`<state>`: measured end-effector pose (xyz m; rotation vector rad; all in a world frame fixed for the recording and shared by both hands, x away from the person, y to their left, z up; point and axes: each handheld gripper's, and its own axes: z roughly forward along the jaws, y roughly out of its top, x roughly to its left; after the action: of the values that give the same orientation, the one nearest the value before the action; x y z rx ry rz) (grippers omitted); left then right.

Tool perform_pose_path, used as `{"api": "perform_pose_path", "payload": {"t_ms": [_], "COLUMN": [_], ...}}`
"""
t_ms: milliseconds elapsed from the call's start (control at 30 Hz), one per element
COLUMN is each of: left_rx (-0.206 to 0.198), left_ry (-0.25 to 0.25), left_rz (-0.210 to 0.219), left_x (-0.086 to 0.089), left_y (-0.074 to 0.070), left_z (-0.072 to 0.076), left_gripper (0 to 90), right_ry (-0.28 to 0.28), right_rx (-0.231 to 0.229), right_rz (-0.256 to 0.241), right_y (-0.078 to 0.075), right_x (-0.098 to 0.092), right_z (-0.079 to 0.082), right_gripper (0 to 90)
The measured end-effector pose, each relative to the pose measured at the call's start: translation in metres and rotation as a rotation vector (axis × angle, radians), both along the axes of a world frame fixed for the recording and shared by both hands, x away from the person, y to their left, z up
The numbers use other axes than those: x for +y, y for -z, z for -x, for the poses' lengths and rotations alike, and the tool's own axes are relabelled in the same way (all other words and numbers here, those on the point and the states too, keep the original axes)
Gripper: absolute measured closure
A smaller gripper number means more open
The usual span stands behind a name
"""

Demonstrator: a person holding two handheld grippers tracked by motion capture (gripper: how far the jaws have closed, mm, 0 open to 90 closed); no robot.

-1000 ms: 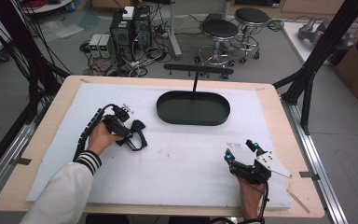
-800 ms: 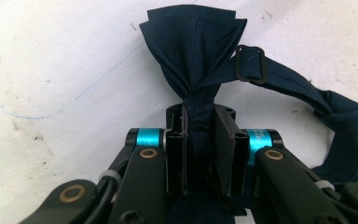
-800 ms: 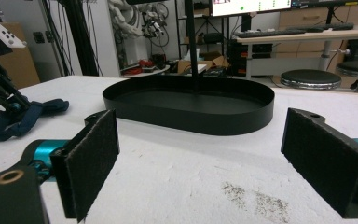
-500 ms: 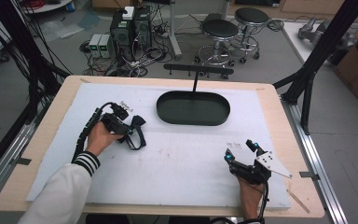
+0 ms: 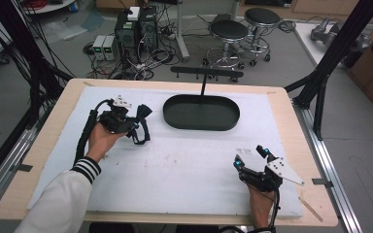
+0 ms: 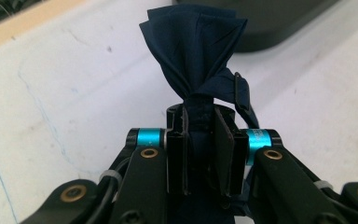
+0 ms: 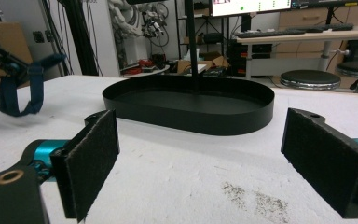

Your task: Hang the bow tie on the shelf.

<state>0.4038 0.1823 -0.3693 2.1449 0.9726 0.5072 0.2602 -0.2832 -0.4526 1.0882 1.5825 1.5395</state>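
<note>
A navy bow tie (image 6: 193, 44) with a thin strap and buckle is pinched at its knot between the jaws of my left gripper (image 6: 200, 140). In the high view the left gripper (image 5: 135, 124) hangs over the left half of the white mat, the bow tie (image 5: 144, 112) at its tip and the strap looping down below it. From the right gripper view the bow tie's strap (image 7: 21, 95) dangles at far left. My right gripper (image 5: 249, 155) rests near the front right of the mat, jaws wide open and empty (image 7: 200, 158).
A black oval tray (image 5: 201, 127) sits at the back middle of the mat, its wall (image 7: 191, 122) ahead of the right gripper. A thin post with a crossbar (image 5: 206, 73) rises behind it. The white mat (image 5: 184, 170) lies on a wooden table (image 5: 291, 111).
The left gripper has lifted and moved slightly away from the person with the bow tie in it. The right gripper has stayed put.
</note>
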Motion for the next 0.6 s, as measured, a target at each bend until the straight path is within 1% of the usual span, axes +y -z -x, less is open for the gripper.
{"api": "perform_pose_path", "payload": {"t_ms": [100, 133, 167, 200, 267, 367, 433, 467, 500, 567, 600], "left_rx": [-0.053, -0.057, -0.057, -0.07, -0.082, -0.092, -0.103, -0.104, -0.117, -0.121, -0.128], "left_ry": [0.0, 0.001, 0.001, -0.001, 0.006, 0.013, 0.016, 0.021, 0.026, 0.028, 0.037], "left_rz": [0.024, 0.041, 0.041, 0.054, 0.067, 0.067, 0.09, 0.095, 0.097, 0.105, 0.114], "left_x": [0.0, -0.001, -0.001, -0.001, -0.003, -0.004, -0.005, -0.005, -0.007, -0.008, -0.01], "left_y": [-0.006, -0.008, -0.008, -0.012, -0.016, -0.02, -0.023, -0.024, -0.027, -0.028, -0.032], "left_z": [0.002, 0.003, 0.003, 0.003, 0.003, 0.003, 0.004, 0.004, 0.004, 0.004, 0.003], "left_gripper": [76.0, 75.9, 76.0, 75.9, 75.9, 76.0, 76.0, 76.0, 76.0, 76.0, 76.0], "right_ry": [0.001, 0.0, 0.0, 0.0, 0.001, 0.001, 0.001, 0.001, 0.001, 0.001, -0.001], "right_rx": [0.002, 0.001, 0.002, 0.001, 0.001, 0.001, 0.001, 0.001, 0.002, 0.002, 0.002], "right_rz": [-0.002, -0.002, -0.002, -0.002, -0.001, -0.001, -0.001, -0.002, -0.003, -0.003, -0.004], "right_y": [0.0, 0.0, 0.0, 0.0, 0.0, 0.0, 0.0, 0.0, 0.0, 0.0, 0.0], "right_x": [0.0, 0.0, 0.0, 0.0, 0.0, 0.0, 0.0, 0.0, 0.0, 0.0, 0.0], "right_z": [0.0, 0.0, 0.0, 0.0, 0.0, 0.0, 0.0, 0.0, 0.0, 0.0, 0.0], "right_gripper": [10.3, 10.3, 10.3, 10.4, 10.3, 10.3, 10.3, 10.3, 10.3, 10.3, 10.4]}}
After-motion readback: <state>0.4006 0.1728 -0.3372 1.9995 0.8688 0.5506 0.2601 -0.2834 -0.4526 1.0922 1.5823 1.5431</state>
